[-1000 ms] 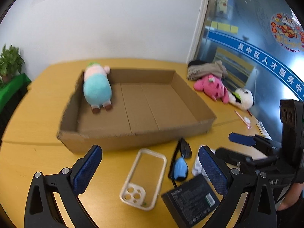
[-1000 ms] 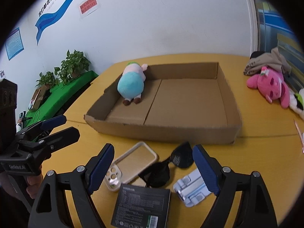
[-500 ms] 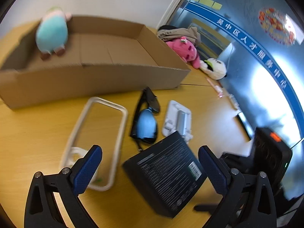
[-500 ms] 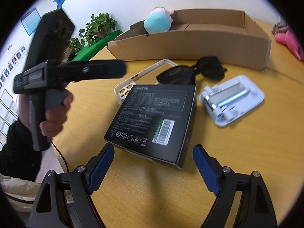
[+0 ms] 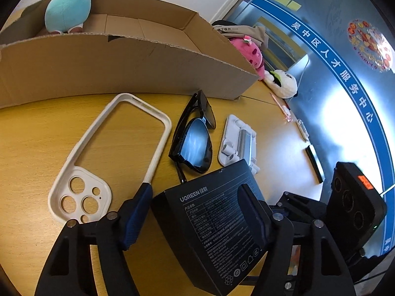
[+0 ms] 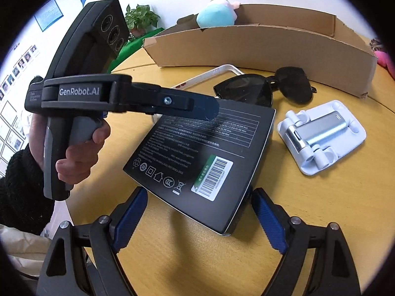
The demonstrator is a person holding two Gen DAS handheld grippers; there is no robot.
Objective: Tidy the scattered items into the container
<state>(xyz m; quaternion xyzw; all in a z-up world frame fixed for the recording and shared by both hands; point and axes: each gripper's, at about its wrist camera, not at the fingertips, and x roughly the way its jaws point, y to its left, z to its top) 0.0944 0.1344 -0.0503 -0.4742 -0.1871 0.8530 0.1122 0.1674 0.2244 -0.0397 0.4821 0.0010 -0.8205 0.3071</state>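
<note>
One black box (image 5: 217, 224) is straddled by the left gripper (image 5: 195, 219), jaws just closing (contact unclear); right gripper (image 6: 197, 219) is held apart; one sunglasses (image 5: 195, 133), one phone case (image 5: 111, 153).

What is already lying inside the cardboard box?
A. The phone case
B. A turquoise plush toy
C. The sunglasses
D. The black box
B: the turquoise plush toy rests in the cardboard box, while the sunglasses, phone case and black box lie on the table in front of it.
</note>
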